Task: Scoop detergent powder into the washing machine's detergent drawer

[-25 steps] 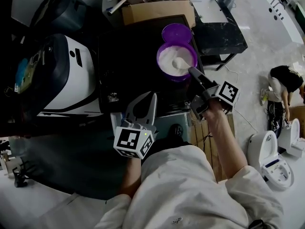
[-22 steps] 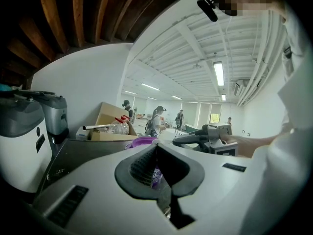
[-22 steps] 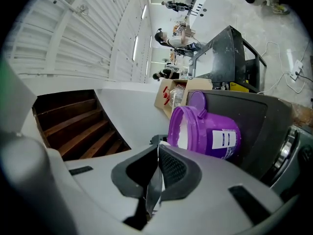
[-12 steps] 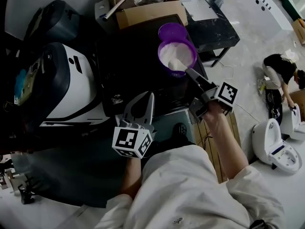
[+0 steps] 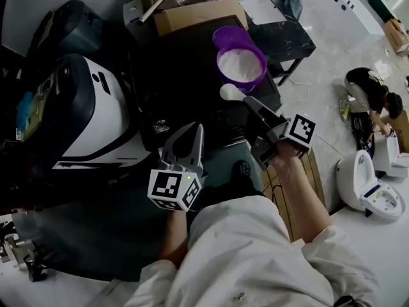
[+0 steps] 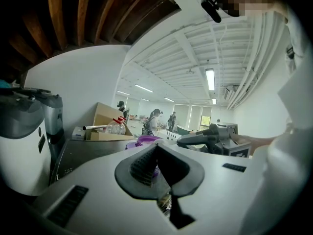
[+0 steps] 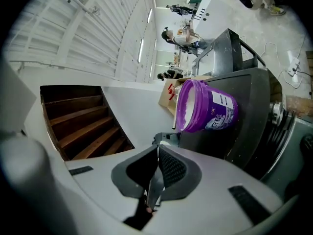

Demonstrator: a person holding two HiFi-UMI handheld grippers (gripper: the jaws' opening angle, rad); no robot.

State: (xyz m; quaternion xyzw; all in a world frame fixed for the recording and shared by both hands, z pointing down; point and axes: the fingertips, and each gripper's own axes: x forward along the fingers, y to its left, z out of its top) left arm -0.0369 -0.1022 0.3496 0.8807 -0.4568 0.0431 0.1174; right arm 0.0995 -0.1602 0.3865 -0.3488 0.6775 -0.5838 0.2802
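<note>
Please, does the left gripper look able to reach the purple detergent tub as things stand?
Probably yes. The left gripper is shut and empty, and the open purple tub stands ahead to its right on the dark machine top. Only the right gripper, holding the scoop, lies near that path.

Dim head view, fisheye edges, perhaps underexposed
</note>
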